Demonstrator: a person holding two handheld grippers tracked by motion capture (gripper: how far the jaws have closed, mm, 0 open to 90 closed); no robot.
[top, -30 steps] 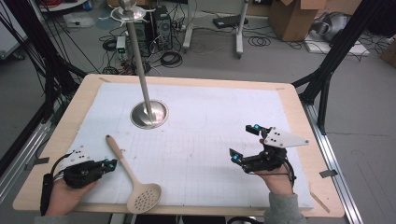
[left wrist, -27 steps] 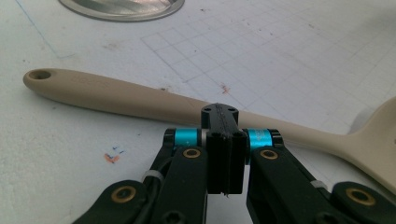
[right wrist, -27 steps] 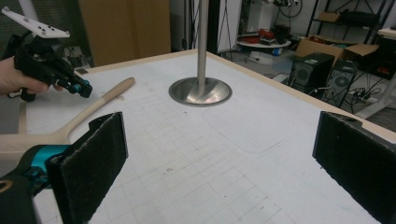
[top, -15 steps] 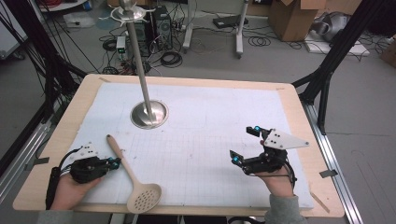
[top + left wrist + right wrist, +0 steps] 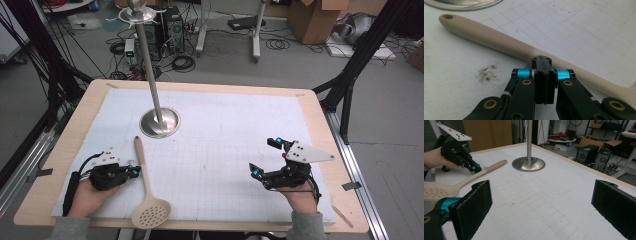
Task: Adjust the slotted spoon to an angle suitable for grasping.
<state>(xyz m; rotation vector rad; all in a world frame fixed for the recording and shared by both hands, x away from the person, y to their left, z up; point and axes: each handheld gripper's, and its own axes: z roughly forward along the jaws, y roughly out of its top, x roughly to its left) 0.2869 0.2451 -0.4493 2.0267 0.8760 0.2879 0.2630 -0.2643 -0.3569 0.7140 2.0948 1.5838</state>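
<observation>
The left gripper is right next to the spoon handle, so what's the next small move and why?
Probably open the left gripper before going further. Its jaws are shut and the tips sit just against the near side of the slotted spoon's handle, which lies flat on the table. Shut jaws can only nudge it; opened, they could straddle the handle and close on it.

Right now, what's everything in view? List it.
skimmer: 1, beige, near left of mat, handle toward stand
stand: 1, steel pole on round base, far left of mat
mat: 1, white gridded, covering table
table: 1, light wood rim
boxes: cardboard, on floor behind
left gripper: 1, black, jaws shut, tips at skimmer handle
right gripper: 1, black, jaws open, over right of mat
hands: 2, one behind each gripper
</observation>
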